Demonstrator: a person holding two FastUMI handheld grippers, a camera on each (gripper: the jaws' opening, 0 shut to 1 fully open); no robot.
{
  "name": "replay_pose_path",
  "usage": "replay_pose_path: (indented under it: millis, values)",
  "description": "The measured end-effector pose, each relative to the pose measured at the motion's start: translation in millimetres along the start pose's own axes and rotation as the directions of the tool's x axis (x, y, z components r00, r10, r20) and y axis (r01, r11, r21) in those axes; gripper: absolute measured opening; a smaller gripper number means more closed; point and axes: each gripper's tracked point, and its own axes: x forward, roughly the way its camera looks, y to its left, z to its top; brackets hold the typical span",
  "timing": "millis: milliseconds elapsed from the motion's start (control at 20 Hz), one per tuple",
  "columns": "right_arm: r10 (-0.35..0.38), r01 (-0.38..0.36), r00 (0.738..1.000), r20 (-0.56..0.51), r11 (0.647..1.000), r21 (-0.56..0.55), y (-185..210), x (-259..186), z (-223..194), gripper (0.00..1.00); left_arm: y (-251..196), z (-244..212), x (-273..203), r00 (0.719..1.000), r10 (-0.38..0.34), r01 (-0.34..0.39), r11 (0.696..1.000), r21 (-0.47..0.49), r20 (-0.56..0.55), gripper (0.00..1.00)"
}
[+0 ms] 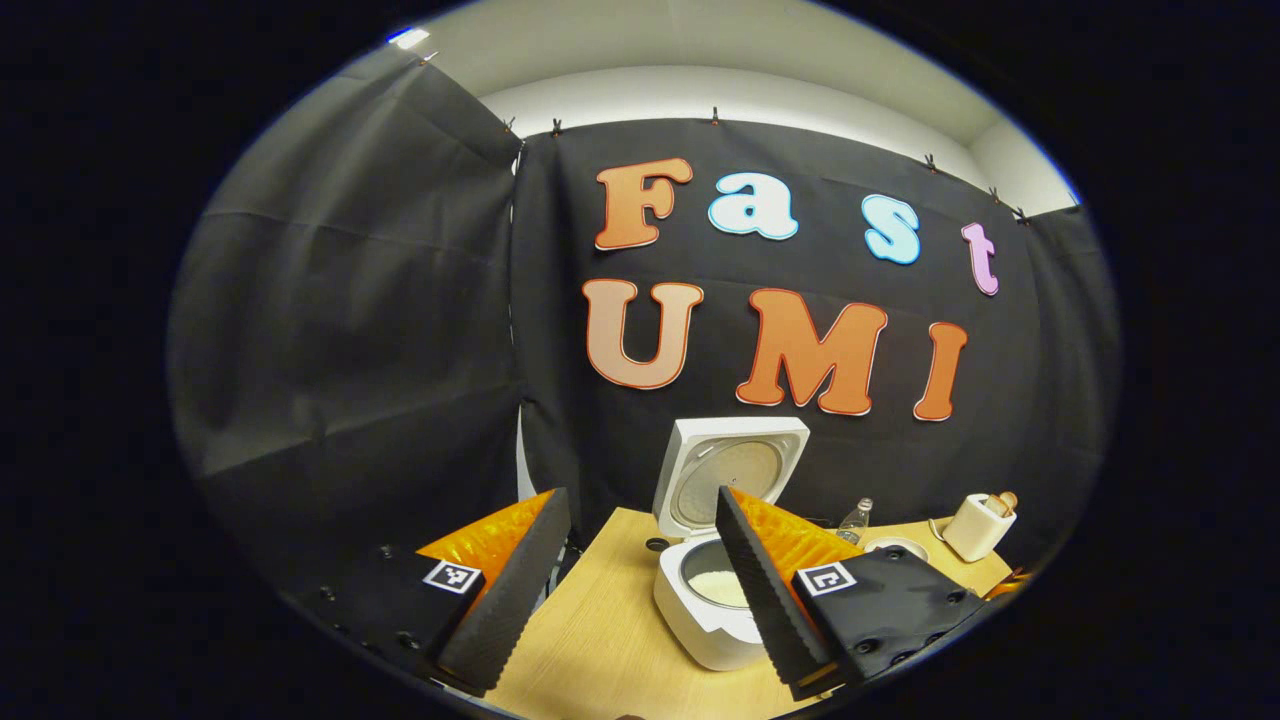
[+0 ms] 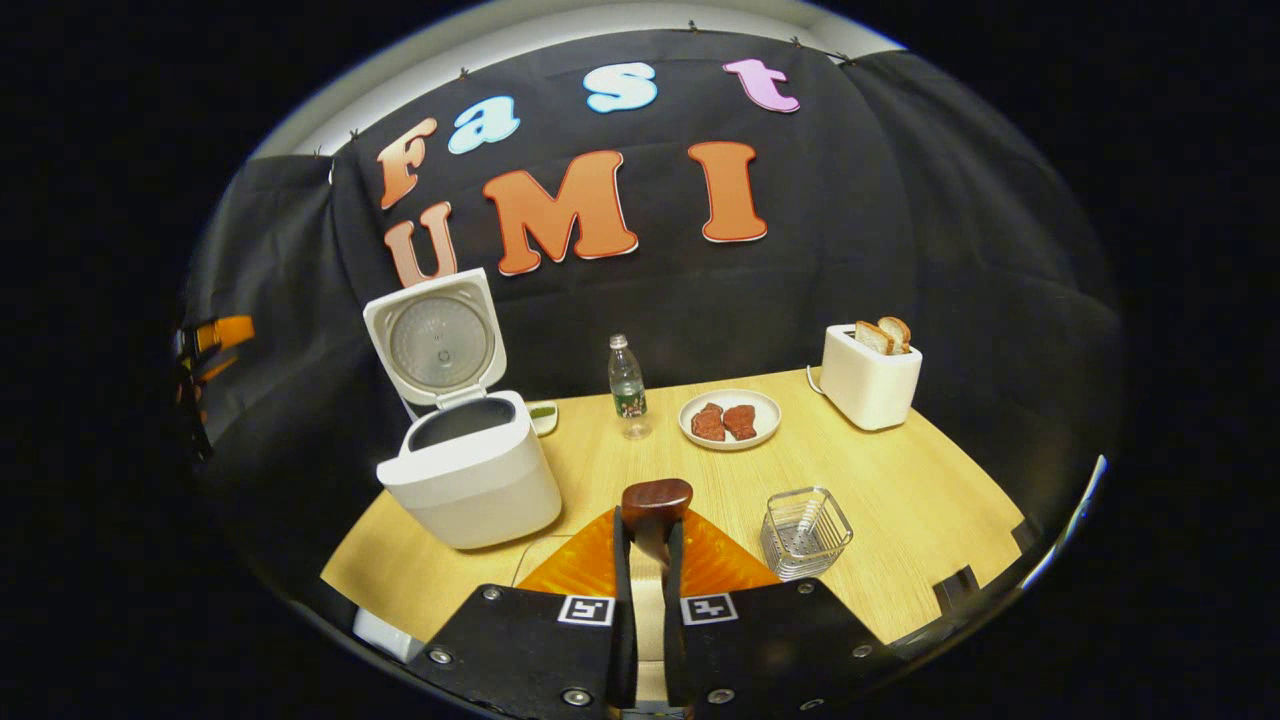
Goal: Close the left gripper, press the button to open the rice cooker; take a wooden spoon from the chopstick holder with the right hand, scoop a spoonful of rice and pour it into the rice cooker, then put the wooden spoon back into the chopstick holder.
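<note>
Pinching the wooden spoon point(image 2: 655, 500) in right gripper point(image 2: 648, 545) jaws above pale wooden tabletop point(image 2: 900, 490); left gripper point(image 1: 640, 560) jaws gaping before open rice cooker point(image 1: 715, 590), black cloth wall point(image 2: 900, 220) behind.

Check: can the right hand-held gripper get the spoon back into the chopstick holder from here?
Probably yes. The right hand-held gripper is shut on the wooden spoon, and the chopstick holder stands just to its right on the table, open-topped and empty, with nothing between them.

No readable text, bottle point(image 2: 627, 388) label too small to read
</note>
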Motion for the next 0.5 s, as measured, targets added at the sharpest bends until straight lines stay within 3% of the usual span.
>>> replay_pose_path:
  millis: [300,500]
  values:
    - [-0.095,0.090,0.992,-0.082,0.993,-0.070,2.5,7.5,-44.3,0.10,8.9,-12.0,7.4,0.998,-0.044,0.045,0.999,0.021,-0.036,0.99]
    - [-0.094,0.090,0.991,-0.093,0.994,-0.056,14.4,6.9,-57.7,0.10,13.2,-13.6,11.3,0.997,-0.061,0.062,0.998,0.019,-0.041,1.00]
